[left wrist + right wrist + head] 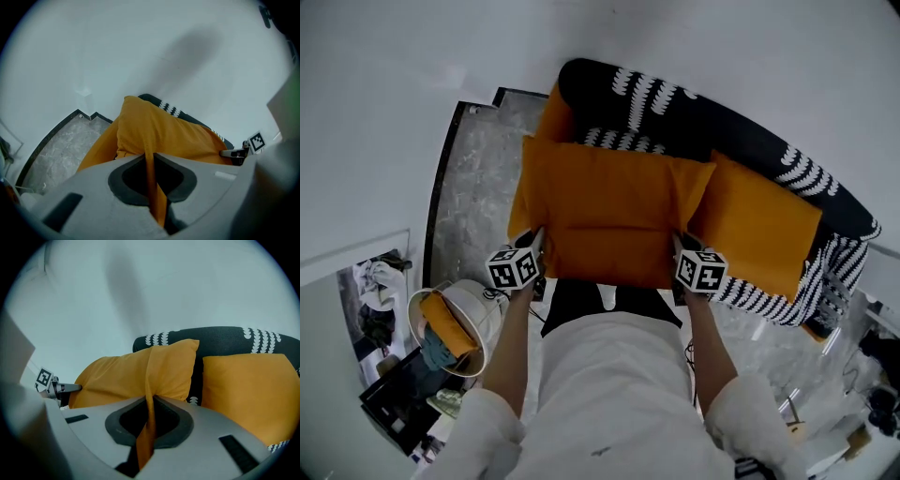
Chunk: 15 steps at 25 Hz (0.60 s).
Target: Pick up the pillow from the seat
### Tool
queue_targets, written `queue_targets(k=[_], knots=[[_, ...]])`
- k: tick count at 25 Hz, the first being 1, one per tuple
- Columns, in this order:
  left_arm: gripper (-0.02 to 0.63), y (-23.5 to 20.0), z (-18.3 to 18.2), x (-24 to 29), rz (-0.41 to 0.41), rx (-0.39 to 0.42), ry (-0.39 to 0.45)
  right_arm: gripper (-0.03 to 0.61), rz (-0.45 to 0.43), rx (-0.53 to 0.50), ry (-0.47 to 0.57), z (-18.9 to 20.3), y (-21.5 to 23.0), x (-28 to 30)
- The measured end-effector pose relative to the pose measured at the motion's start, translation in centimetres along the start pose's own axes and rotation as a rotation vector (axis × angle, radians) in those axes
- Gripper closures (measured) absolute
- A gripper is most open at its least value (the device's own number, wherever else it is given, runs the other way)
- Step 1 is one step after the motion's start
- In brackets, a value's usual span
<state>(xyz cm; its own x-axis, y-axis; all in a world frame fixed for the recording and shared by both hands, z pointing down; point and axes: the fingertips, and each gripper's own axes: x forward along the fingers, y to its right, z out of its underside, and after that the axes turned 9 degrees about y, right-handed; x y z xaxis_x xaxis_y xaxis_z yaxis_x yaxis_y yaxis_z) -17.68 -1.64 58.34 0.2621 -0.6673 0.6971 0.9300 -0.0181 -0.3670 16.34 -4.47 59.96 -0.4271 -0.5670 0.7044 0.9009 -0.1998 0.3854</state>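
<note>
While both claws grip its near edge, the orange pillow (609, 220) spreads over the left half of the black seat (741, 131), whose fabric carries white stitch-like patterns. The pillow's far edge is near the backrest. The left gripper (150, 163) is closed tight on a fold of cloth at the pillow's near left corner. The right gripper (149, 405) pinches a fold at the near right corner. Each marker cube (514, 267) bears black-and-white square codes. 1 second pillow (759, 230), also orange, lies at the seat's right end, just beside the held one.
</note>
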Motion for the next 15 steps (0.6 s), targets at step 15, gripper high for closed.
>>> queue_targets(k=[15], knots=[[0.583, 0.8, -1.0, -7.5, 0.074, 0.017, 0.143, 0.552, 0.020, -0.023, 0.134, 0.0, -4.3, -6.9]])
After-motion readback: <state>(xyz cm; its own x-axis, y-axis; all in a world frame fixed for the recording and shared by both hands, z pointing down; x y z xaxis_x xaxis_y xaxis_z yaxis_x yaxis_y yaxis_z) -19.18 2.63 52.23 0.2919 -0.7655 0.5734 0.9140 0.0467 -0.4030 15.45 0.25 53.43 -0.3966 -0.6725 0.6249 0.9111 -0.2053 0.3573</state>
